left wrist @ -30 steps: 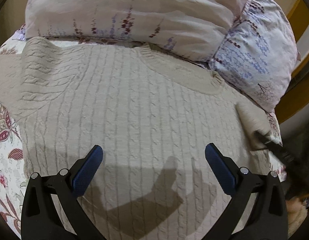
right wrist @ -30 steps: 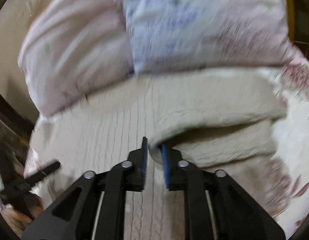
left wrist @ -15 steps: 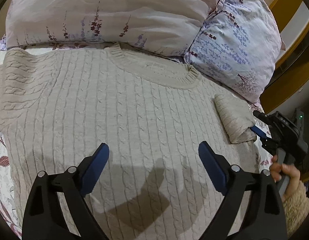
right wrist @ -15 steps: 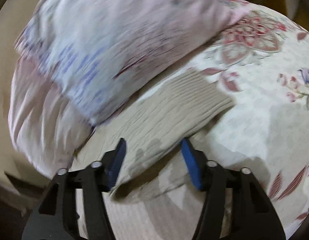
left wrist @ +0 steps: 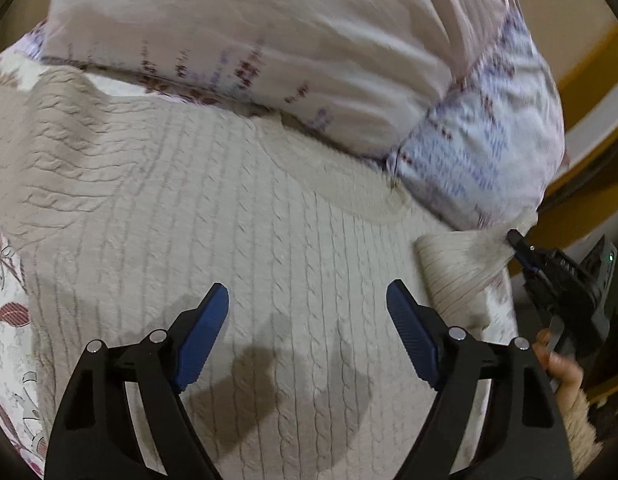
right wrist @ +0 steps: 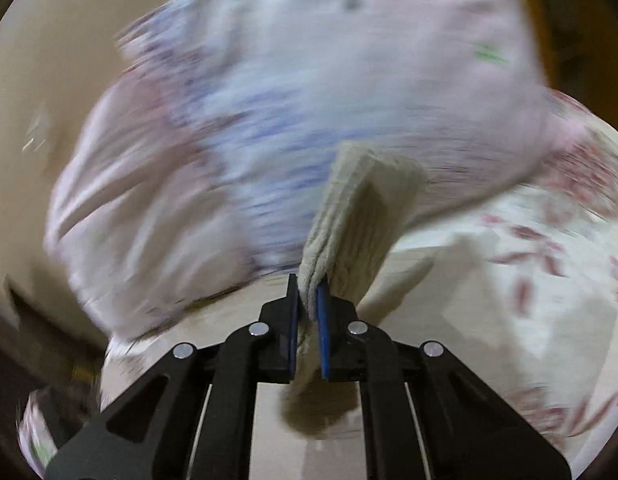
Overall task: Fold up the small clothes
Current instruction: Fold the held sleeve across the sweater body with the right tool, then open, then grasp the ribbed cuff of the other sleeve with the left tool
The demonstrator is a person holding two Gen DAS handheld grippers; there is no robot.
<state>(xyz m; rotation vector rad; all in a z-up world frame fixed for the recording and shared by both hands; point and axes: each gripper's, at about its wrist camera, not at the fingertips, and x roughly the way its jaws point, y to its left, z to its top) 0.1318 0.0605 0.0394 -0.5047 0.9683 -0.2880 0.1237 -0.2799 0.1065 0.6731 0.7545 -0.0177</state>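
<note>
Now that the right hand-held gripper (right wrist: 307, 300) has just clamped the beige cable-knit sweater's (left wrist: 229, 240) sleeve cuff (right wrist: 361, 216), folding inward can begin (left hand-held gripper (left wrist: 307, 320) narrowing, apart, empty).

pillows (right wrist: 309, 92): motion-blurred | sweater (left wrist: 229, 240): hem cut off by frame edge | bedsheet (right wrist: 549, 280): print smeared
</note>
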